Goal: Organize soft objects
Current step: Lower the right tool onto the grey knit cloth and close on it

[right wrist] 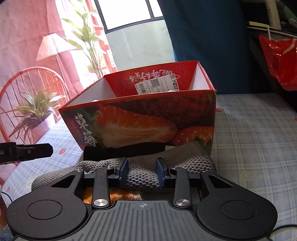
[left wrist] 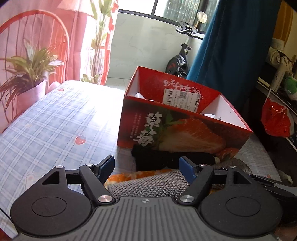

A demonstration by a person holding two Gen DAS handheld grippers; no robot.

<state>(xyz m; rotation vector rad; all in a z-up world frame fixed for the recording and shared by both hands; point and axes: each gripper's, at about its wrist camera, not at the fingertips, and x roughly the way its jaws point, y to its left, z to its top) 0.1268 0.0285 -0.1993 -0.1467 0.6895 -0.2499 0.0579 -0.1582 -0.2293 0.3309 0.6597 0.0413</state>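
Risk: right gripper (right wrist: 142,174) pinches only a fold of grey cloth (right wrist: 143,166), near box (right wrist: 148,118) front; it may slip or drag black cloth (right wrist: 126,150) w/ it. Left gripper (left wrist: 146,169) is wide open, empty.

Work surface covered by a pale blue checked sheet (left wrist: 55,118) printed with small strawberries. Behind it, a pink curtain (left wrist: 46,37) is hung, printed with a red chair, potted plant and lamp. Strong daylight is admitted through a window (left wrist: 167,9) with a dark frame; glare is cast across the sheet. Below the window, a pale green wall (left wrist: 144,46) is seen. An exercise bike (left wrist: 178,61) is parked against it. A dark blue curtain (left wrist: 232,46) is hung at the right. Further right, a red plastic bag (right wrist: 278,61) is suspended beside cluttered dark shelving, details unclear.
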